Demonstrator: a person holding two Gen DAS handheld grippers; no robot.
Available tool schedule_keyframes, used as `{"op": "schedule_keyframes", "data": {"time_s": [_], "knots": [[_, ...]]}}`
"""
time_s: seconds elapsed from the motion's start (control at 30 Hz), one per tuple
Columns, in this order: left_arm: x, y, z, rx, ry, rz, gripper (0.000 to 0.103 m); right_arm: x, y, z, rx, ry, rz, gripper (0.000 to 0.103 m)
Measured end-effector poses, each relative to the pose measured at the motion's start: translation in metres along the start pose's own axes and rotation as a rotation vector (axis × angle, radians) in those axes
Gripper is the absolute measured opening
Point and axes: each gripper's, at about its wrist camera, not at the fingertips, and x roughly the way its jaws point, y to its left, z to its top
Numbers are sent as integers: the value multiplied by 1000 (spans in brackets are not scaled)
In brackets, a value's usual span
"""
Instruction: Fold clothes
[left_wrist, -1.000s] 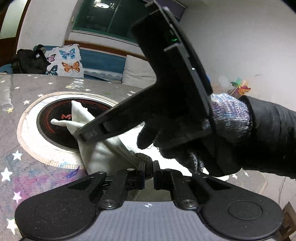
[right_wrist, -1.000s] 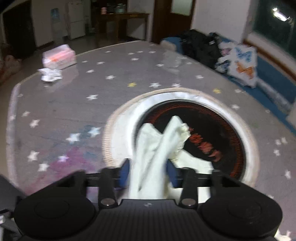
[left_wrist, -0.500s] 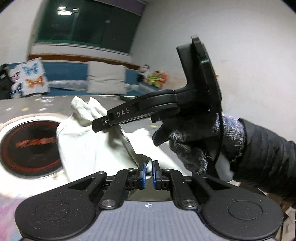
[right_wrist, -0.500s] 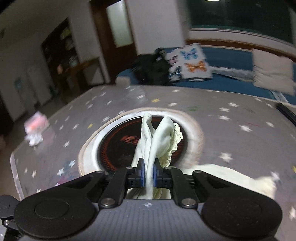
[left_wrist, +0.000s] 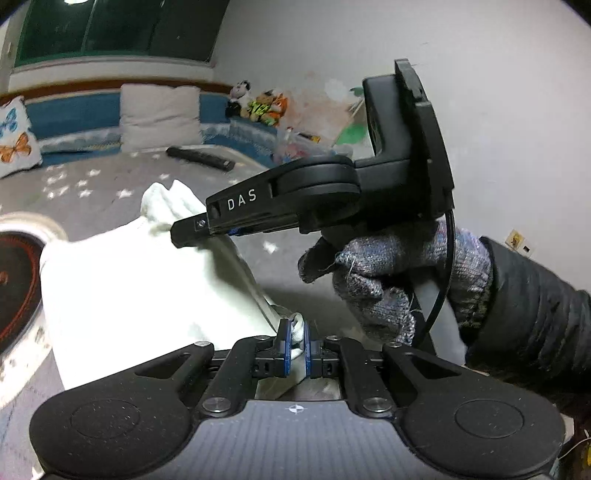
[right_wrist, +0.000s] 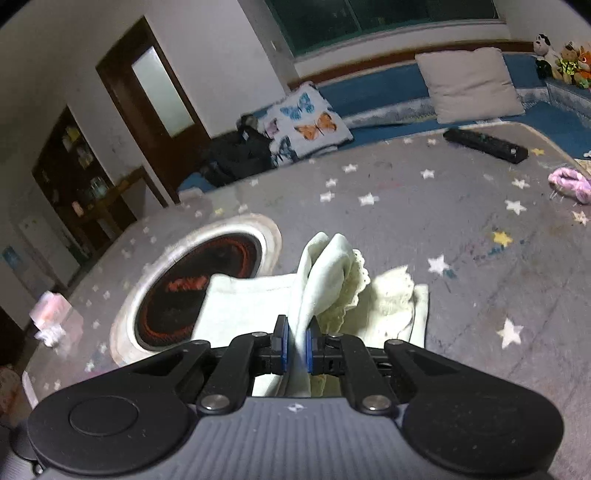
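Note:
A cream-white garment (left_wrist: 129, 288) with a lace edge (right_wrist: 360, 275) lies on the grey star-patterned table (right_wrist: 461, 221). My left gripper (left_wrist: 294, 341) is shut on a corner of the garment near the table surface. My right gripper (right_wrist: 296, 341) is shut on a bunched fold of the same garment, which stands up ahead of its fingers. In the left wrist view the right gripper (left_wrist: 192, 229) reaches in from the right, held by a gloved hand (left_wrist: 399, 277), with cloth pinched at its tip.
A round black and red hotplate (right_wrist: 199, 284) with a pale ring is set in the table to the left. A black remote (right_wrist: 484, 144) and a pink cloth (right_wrist: 569, 184) lie far right. A tissue pack (right_wrist: 50, 314) sits at the left edge. A sofa with cushions (right_wrist: 469, 85) runs behind.
Both grippers have carried the garment to the right, off the hotplate. The right gripper closed on the fold a second ago and has stayed shut. The garment now lies mostly beside the hotplate.

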Motion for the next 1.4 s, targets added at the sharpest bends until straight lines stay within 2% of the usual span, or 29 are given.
{"op": "schedule_keyframes", "data": {"time_s": [0.1, 0.2, 0.33, 0.43, 0.5, 0.57, 0.67, 0.9, 0.97, 1.1, 1.2, 1.4], "knots": [[10, -3, 3, 17, 3, -3, 7, -7, -6, 3, 7, -42, 12, 8], [27, -3, -2, 29, 51, -2, 8, 0, -25, -5, 48, -29, -17, 10], [34, -4, -8, 47, 81, -22, 13, -3, -37, -13, 67, -32, -62, 23], [22, -8, -11, 69, 69, -47, 21, -11, -43, -13, 66, -59, -98, 24], [12, -6, -9, 66, 45, -42, 34, -17, -40, -10, 41, -78, -126, 24], [1, -2, -8, 53, 16, -31, 36, -25, -32, -3, -28, -112, -158, 24], [-9, 12, -4, 23, -18, 14, 39, -27, -17, 5, -118, -139, -148, 24], [-4, 53, -2, -76, 7, 130, 39, 16, 3, 16, -233, -67, -97, 24], [-3, 60, -5, -87, 17, 149, 39, 28, 5, 15, -265, -42, -113, 23], [-2, 71, -16, -114, 49, 181, 39, 45, -10, 14, -247, 14, -161, 22], [-11, 69, -24, -109, 50, 190, 39, 31, -20, 13, -202, -2, -174, 23], [-19, 62, -29, -91, 36, 202, 39, -26, -13, -8, -195, -20, -142, 23]]}}
